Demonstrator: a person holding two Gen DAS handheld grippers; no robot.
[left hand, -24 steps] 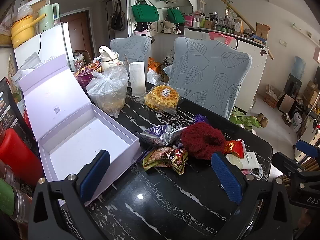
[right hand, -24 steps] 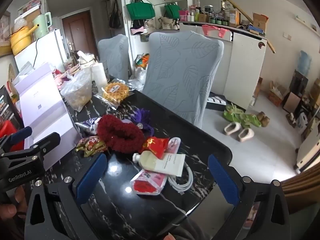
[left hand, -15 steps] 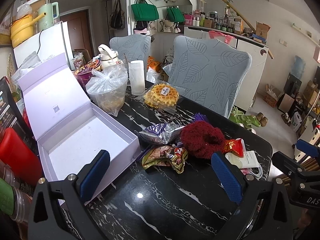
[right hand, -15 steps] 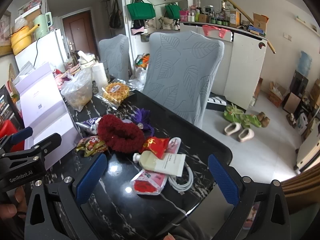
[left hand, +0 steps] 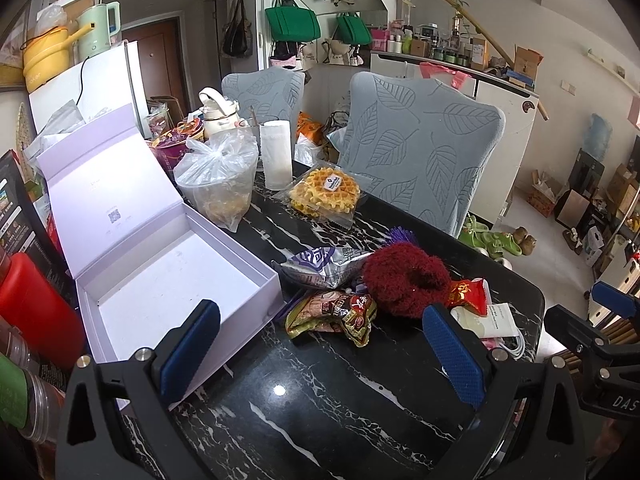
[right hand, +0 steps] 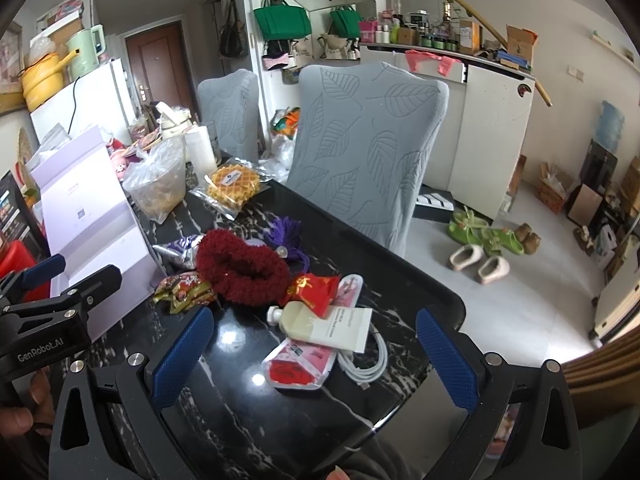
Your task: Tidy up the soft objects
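Both tools stand wide with nothing between their blue pads: the left tool (left hand: pixel 320 346) hangs over bare black marble tabletop (left hand: pixel 304 412) near its front edge, and the right tool (right hand: pixel 314 350) hangs above the tabletop's right front corner. A lilac box (left hand: pixel 168 284) lies open along the left edge, lid tipped back, its inside bare. Just beside the box's right wall sit a silver-purple snack bag (left hand: pixel 320 266) and a brown snack packet (left hand: pixel 334 314), the packet nearer the front. A dark red fluffy scrunchie (right hand: pixel 240 270) lies touching both, about mid-tabletop, with a purple tassel (right hand: pixel 286 232) behind it toward the chair side. A red pouch (right hand: pixel 314 288) rests against the scrunchie's right side and overlaps a cream tube (right hand: pixel 324 326), which lies across a pink sachet (right hand: pixel 300 366) and a coiled white cable (right hand: pixel 368 360) near the right front corner. Farther back stand a bag of waffles (left hand: pixel 326 194), a clear plastic bag (left hand: pixel 218 184) and a white roll (left hand: pixel 276 154). Part of a hand (right hand: pixel 20 412) shows below the left tool in the right wrist view
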